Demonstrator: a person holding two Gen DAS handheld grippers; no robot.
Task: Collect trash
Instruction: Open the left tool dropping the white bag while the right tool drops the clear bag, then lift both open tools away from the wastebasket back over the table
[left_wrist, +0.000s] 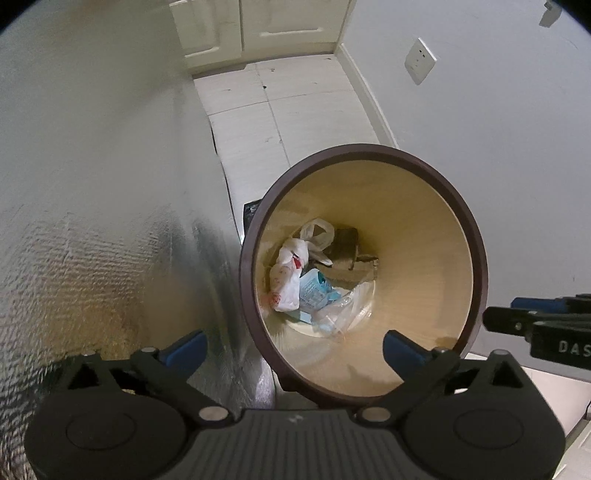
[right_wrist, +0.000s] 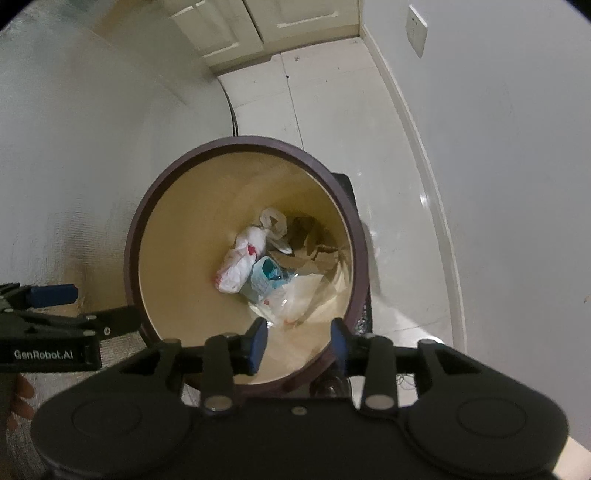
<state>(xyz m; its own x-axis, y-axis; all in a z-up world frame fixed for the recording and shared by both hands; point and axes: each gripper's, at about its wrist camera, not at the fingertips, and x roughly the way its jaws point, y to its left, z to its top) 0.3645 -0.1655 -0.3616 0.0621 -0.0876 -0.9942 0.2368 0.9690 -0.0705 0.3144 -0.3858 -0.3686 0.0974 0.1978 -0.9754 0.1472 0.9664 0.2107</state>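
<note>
Pale tiled floor behind; round brown-rimmed bin at frame centre holds trash, both grippers' fingers above, apart and empty, evidently after release.

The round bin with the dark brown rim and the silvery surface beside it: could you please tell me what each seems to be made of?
Round bin with the dark brown rim: probably plastic; the smooth beige inner wall shows a soft sheen. Silvery surface: likely embossed foil; it shines metallic with a fine dimpled texture, though blur leaves this open.
</note>
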